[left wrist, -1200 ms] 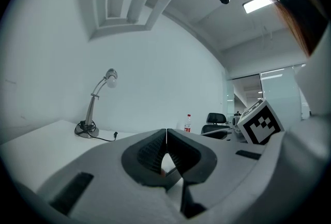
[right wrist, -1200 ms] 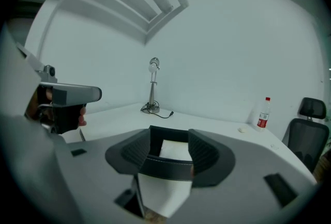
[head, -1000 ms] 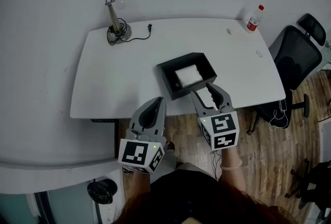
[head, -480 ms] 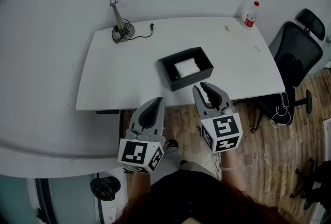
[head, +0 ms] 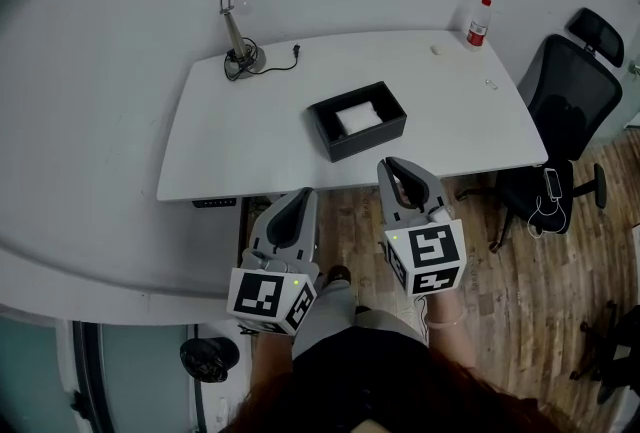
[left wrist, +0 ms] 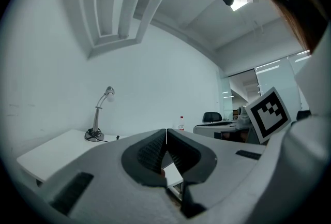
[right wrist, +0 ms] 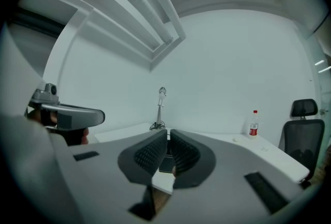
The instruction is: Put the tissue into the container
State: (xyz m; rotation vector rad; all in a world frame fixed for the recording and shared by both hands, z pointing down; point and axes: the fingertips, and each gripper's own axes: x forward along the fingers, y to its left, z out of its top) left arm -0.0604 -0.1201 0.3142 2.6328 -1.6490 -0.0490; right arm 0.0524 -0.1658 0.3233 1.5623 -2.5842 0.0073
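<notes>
Holding nothing: my left gripper [head: 301, 195], jaws pressed together; my right gripper [head: 393, 166], jaws having just been closing to a sliver, empty. Tissue [head: 358, 117] lies inside the black container [head: 372, 137], ahead of my jaws, well apart.

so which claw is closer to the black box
Right. The right claw, empty jaws just closing, is just in front of the black box, off the table; the left claw is farther, toward its front left.
</notes>
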